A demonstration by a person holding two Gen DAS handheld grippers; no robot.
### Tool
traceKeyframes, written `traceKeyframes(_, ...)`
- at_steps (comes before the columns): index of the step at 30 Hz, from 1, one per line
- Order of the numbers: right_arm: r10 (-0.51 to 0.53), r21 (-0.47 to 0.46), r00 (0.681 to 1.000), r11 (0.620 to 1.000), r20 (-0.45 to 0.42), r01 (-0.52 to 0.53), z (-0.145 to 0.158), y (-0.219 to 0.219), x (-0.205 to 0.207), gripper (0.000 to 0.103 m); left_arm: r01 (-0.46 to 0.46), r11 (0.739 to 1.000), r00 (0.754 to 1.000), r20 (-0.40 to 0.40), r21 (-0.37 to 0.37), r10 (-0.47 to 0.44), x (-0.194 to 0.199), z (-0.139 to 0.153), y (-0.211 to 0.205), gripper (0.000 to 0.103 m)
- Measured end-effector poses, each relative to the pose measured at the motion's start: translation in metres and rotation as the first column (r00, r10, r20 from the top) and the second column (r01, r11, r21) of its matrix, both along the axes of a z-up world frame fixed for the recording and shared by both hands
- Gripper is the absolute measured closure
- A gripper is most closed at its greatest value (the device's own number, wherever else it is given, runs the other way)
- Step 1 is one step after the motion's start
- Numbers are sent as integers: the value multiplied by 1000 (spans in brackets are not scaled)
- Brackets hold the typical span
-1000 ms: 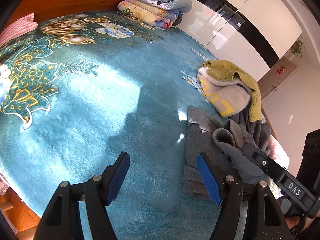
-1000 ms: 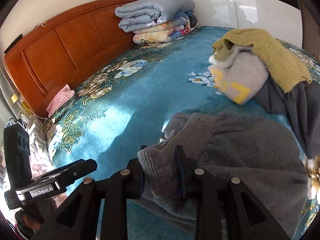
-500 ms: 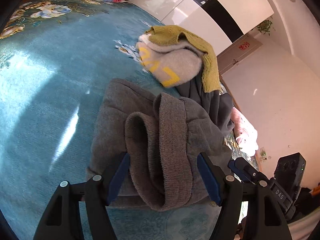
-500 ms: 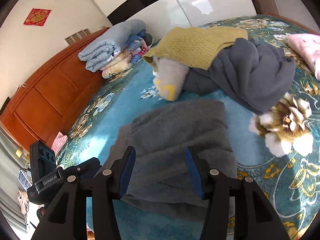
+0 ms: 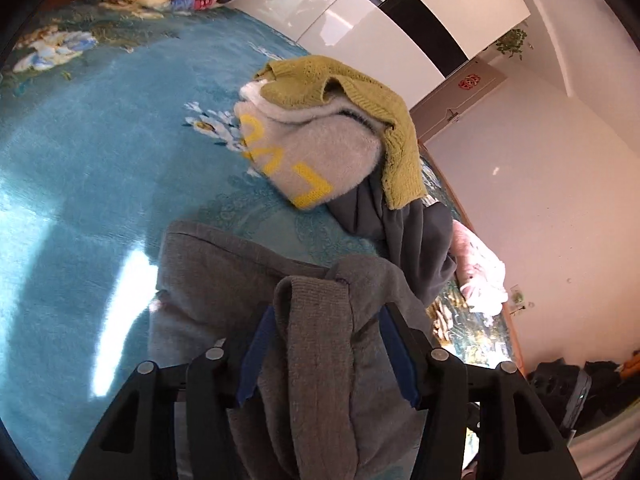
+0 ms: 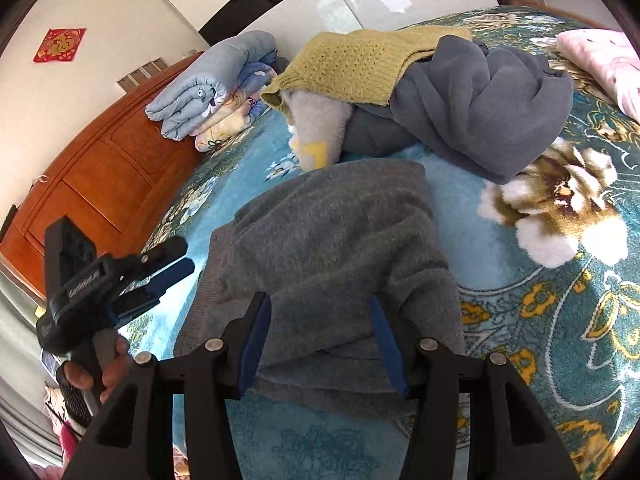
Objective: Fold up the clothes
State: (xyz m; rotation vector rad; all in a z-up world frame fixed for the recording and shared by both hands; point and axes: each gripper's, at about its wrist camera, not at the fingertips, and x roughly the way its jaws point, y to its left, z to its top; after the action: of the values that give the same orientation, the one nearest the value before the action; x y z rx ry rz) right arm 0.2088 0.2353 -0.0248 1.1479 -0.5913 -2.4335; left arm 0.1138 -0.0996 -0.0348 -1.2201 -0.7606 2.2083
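Sweaters are numbering one: grey sweater (image 6: 340,240) is lying on the bed (image 6: 560,320), long axis six-to-twelve. Left tool (image 5: 326,354) is straddling its ribbed fold unclenched; right tool (image 6: 320,344) is gaping.

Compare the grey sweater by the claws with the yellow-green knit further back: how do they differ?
The grey sweater lies low, spread on the blue bedspread; the yellow-green knit is draped atop a pile of other clothes. The grey sweater looks fine and dense, the yellow-green knit open and holey. The grey sweater's ribbed edge sits between the left claw's fingers; nothing touches the yellow-green knit. Both are knitwear on the same bed.
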Motion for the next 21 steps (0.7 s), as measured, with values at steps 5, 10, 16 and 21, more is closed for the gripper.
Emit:
traceKeyframes(5, -12, -13, 1000, 1000, -6, 12, 4, 8, 4, 50, -6, 989, 995, 100, 150, -10, -16, -20, 1, 51)
traceKeyframes(10, -42, -44, 999, 998, -25, 40, 7, 19, 6, 50, -3, 979, 997, 80, 205, -13, -1, -10, 2, 99)
traceKeyframes(16, -43, -68, 997, 997, -64, 39, 18, 22, 10, 50, 67, 963, 995, -83, 259, -47, 23, 50, -10, 99)
traceKeyframes(21, -22, -57, 996, 998, -89, 17, 23, 19, 9, 50, -69, 991, 997, 35, 113, 65, 27, 11, -44, 99)
